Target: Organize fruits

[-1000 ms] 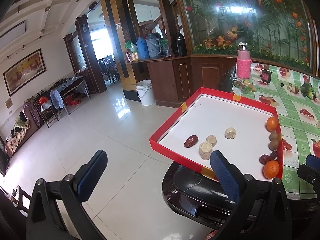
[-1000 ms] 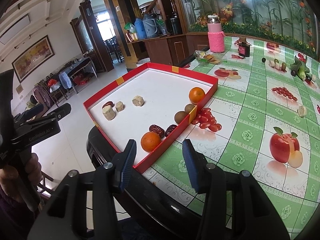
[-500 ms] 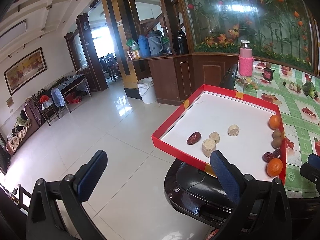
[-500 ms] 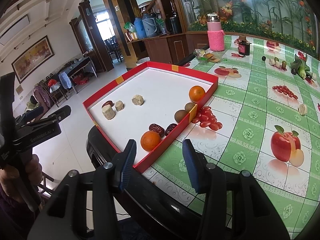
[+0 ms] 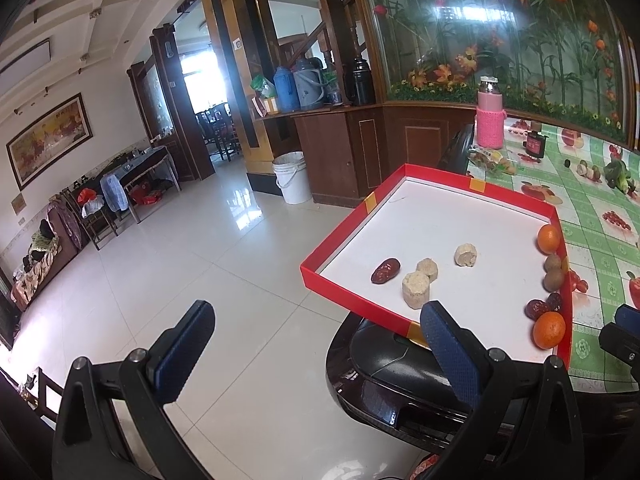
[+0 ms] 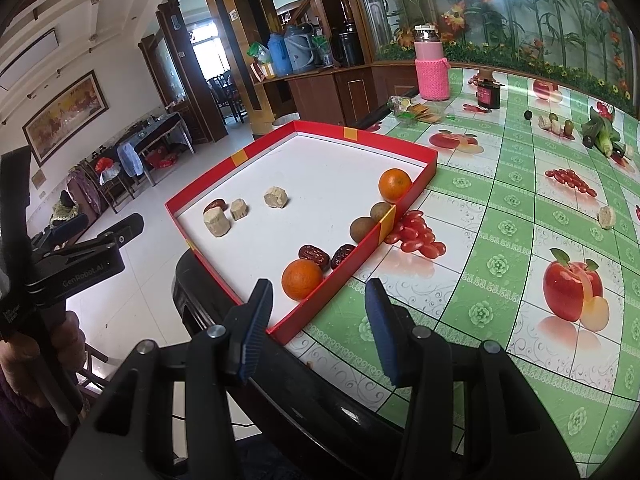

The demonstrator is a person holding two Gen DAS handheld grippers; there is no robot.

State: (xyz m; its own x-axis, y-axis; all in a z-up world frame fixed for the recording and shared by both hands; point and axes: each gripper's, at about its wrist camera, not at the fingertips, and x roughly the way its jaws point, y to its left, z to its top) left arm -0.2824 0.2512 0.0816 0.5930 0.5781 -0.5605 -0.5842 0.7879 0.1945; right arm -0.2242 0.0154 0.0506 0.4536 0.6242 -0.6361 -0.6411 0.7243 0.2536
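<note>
A red tray with a white floor sits at the table's corner. It holds two oranges, two dark dates, two brown kiwis, three beige chunks and another date. One more beige chunk lies loose on the tablecloth. My right gripper hovers open and empty over the tray's near corner. Left of the tray and off the table, my left gripper stands wide open above the floor; the tray is ahead to its right.
The green fruit-print tablecloth carries a pink-sleeved bottle, a dark jar and vegetables at the back. A red cherry-tomato cluster lies against the tray's outer wall. A black chair stands under the table's dark edge.
</note>
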